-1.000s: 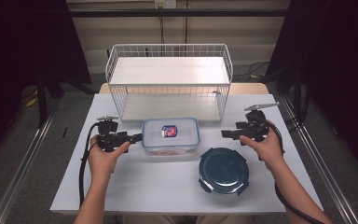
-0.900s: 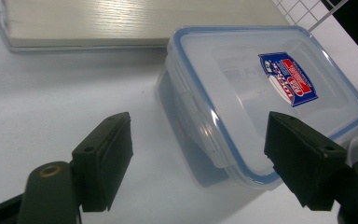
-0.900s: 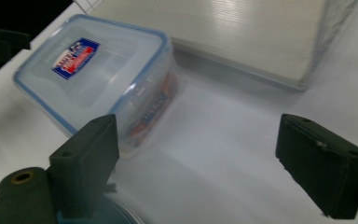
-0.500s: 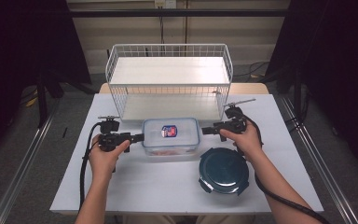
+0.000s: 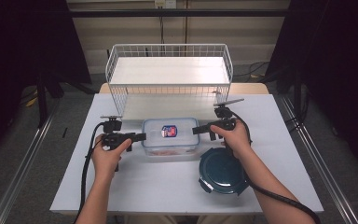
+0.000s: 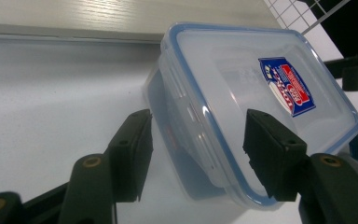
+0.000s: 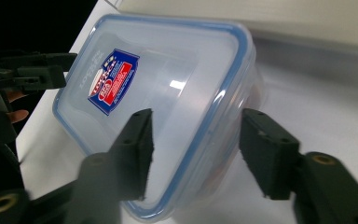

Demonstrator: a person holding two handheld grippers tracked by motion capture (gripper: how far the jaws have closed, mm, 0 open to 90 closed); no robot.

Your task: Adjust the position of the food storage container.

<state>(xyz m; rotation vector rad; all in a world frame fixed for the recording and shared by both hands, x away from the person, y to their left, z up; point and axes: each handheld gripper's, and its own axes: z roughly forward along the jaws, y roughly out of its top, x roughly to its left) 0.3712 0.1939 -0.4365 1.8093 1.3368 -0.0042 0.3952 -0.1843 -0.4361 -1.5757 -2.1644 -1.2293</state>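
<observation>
White table (image 5: pixel 168 186) fronts dark curtains; both hand-held grippers (image 5: pixel 137 136) (image 5: pixel 199 128), jaws closing, straddle the container (image 5: pixel 170 140) ends.

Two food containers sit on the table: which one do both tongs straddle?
The clear rectangular container with the blue-rimmed lid and red-and-blue sticker, between the left tongs and right tongs. The round dark teal container lies nearer the person, untouched.

The clear container (image 5: pixel 170 136) sits mid-table (image 5: pixel 135 186), just in front of the wire basket (image 5: pixel 168 77). The left gripper (image 5: pixel 137 136) flanks its left end, the right gripper (image 5: pixel 198 129) its right end. The round lid (image 5: pixel 220 171) lies before the container's right end.
</observation>
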